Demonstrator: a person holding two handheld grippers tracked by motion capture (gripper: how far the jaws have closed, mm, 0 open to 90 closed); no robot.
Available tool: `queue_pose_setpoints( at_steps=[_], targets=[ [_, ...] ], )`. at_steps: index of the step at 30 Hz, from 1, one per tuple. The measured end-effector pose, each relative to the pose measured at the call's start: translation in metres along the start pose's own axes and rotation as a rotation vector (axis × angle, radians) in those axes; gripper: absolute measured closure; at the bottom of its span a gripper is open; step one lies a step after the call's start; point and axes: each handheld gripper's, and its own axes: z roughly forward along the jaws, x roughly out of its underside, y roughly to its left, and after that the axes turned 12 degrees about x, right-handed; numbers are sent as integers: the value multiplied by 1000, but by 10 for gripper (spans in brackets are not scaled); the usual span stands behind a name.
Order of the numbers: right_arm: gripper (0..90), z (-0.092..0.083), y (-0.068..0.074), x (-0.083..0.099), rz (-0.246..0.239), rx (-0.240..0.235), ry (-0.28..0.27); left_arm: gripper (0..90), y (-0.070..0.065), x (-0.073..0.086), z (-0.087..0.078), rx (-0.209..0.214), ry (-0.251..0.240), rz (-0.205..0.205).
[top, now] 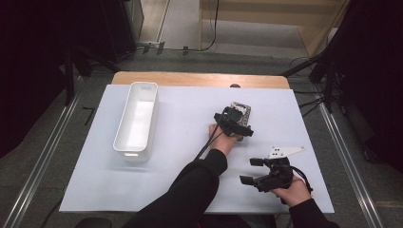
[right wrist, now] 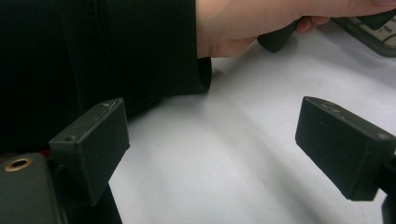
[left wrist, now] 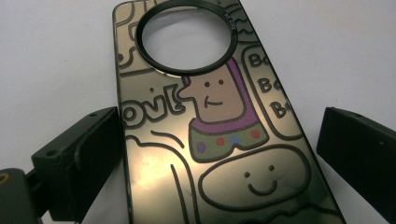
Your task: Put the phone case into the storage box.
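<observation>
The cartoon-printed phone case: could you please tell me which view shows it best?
The left gripper view: the phone case lies between the left tool's open jaws, its drawings and round camera hole clear. The high view shows it small, partly behind that tool. The right gripper view catches one corner.

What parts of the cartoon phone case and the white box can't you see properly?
- Phone case: its lower end is cut off by the bottom edge in the left gripper view; in the high view the left gripper covers most of it.
- White bin: too small in the high view to tell whether anything tiny lies inside.
</observation>
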Motion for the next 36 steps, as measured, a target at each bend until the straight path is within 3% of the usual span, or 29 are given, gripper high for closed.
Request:
queue_pose_setpoints(
  at_steps=[2, 4, 36],
  targets=[
    [88, 0, 0, 0, 0, 0, 0, 33, -1, 1, -1, -29, 0, 7],
    [88, 0, 0, 0, -2, 1, -1, 49, -2, 1, -1, -33, -1, 8],
    [88, 0, 0, 0, 1, 4, 0, 76, -4, -1, -1, -53, 9, -8]
  ],
)
